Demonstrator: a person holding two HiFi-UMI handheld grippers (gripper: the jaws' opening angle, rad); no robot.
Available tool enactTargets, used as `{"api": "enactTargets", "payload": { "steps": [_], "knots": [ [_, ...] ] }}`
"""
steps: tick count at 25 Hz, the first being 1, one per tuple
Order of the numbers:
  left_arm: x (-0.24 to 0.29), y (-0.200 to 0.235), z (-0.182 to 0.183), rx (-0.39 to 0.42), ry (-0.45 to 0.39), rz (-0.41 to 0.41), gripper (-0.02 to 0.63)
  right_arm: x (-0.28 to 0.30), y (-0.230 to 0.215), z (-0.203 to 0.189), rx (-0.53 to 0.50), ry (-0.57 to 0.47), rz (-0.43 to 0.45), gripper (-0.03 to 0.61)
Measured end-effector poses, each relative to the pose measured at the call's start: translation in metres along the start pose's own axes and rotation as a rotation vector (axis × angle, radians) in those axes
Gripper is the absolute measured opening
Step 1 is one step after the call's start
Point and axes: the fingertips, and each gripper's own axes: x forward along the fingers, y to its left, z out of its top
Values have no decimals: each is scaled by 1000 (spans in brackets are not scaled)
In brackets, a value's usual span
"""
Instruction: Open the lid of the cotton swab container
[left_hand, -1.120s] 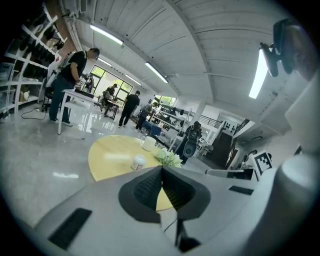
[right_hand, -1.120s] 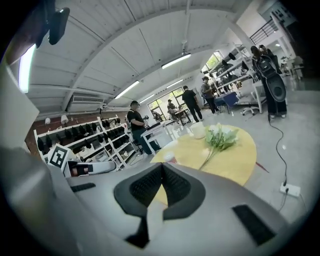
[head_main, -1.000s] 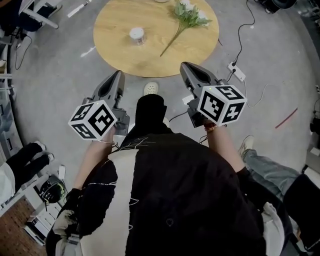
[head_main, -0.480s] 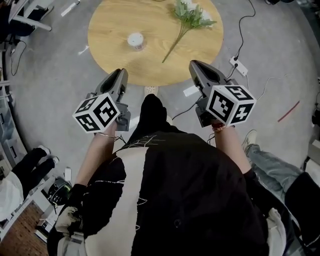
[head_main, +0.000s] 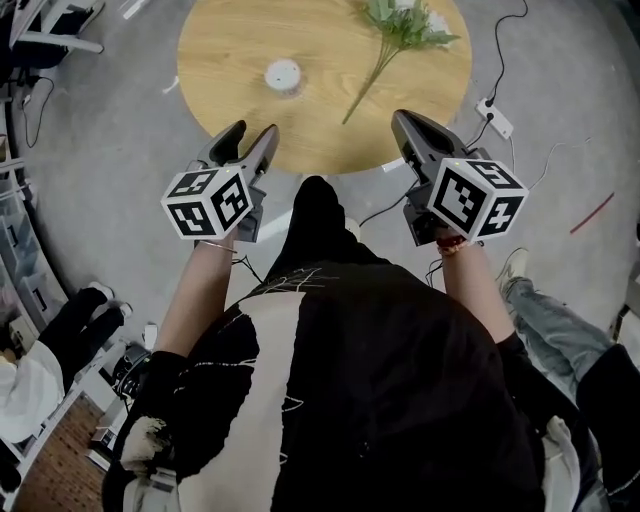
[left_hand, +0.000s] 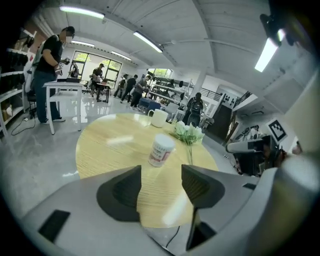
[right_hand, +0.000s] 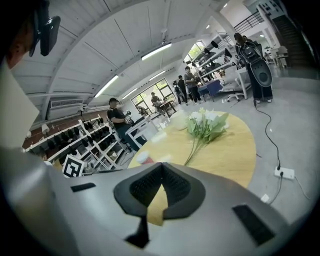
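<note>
One small white cylindrical cotton swab container (head_main: 283, 75), lid on, stands upright on the round pale wooden tabletop (head_main: 220, 60), left of a green flower sprig (head_main: 395, 35). Nearer, the left tool (head_main: 251, 132) has just been spreading its jaws, nothing between them; the right tool (head_main: 402, 117) is pressed together, empty.

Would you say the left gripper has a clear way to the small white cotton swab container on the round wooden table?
Probably yes: the left gripper, its jaws just opened with nothing between them, faces the cotton swab container across bare wooden table.
</note>
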Motion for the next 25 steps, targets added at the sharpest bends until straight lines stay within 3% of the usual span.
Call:
{"api": "enactTargets", "payload": {
  "steps": [7, 17, 25],
  "knots": [
    [28, -4, 7, 139, 37, -53, 304, 17, -6, -15, 27, 38, -17, 6],
    [74, 0, 15, 509, 104, -75, 308, 25, -27, -32, 55, 73, -63, 6],
    [91, 5, 20, 531, 127, -101, 313, 30, -30, -33, 58, 79, -75, 6]
  ]
}}
